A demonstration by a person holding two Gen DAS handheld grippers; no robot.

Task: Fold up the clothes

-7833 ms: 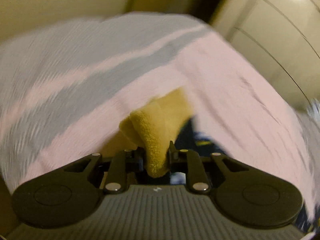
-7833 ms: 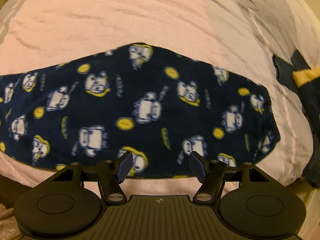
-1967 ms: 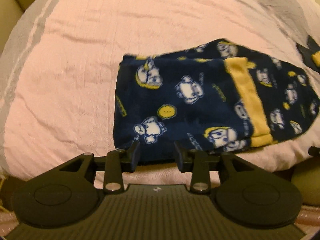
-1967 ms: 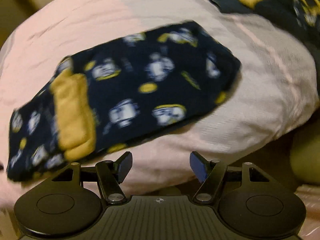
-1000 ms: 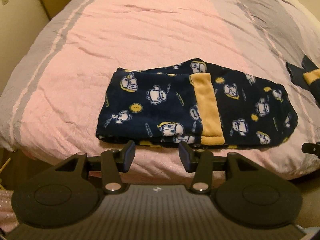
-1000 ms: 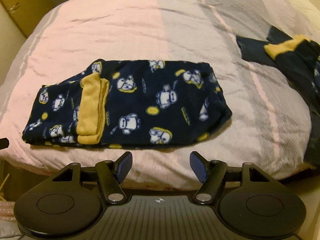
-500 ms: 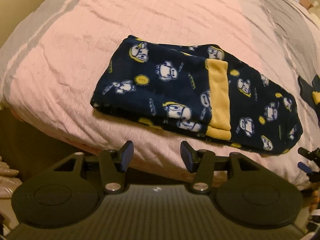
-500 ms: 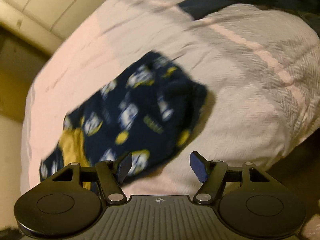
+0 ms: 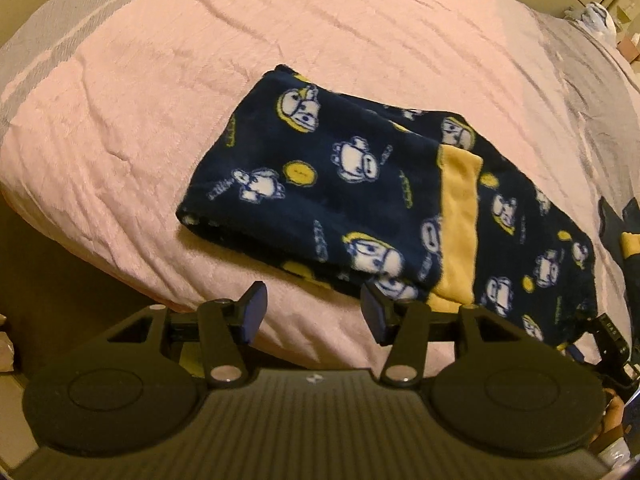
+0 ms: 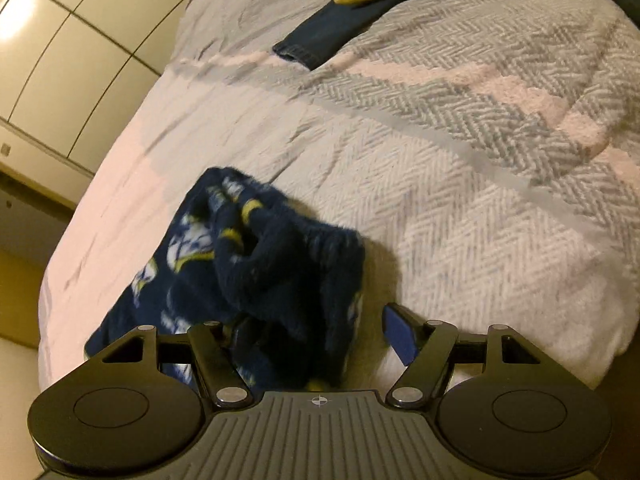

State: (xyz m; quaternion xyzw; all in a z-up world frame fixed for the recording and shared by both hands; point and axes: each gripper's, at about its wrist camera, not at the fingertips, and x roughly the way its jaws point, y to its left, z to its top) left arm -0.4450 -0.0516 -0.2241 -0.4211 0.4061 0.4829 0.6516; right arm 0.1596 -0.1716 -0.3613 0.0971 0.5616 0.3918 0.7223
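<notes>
Your left gripper hung over the near edge of the bed, its jaws about half open and holding nothing. Only pink cover showed between the pads. The right pad sat just in front of the near edge of the trousers; whether it touched the fleece could not be told.

The trousers lay folded on the pink part of the bed, close to its near edge. They were navy fleece with a white and yellow cartoon print. A yellow cuff crossed them toward their right end. At the far right edge of your left view, part of your right gripper showed just beside the trousers' right end.

In your right view, your right gripper had its jaws wide apart. The bunched right end of the trousers lay between them, over the left finger. The right pad stood clear of the cloth, so nothing was clamped.

Well beyond, on the grey part of the bed, lay a second garment, navy with a yellow band.
</notes>
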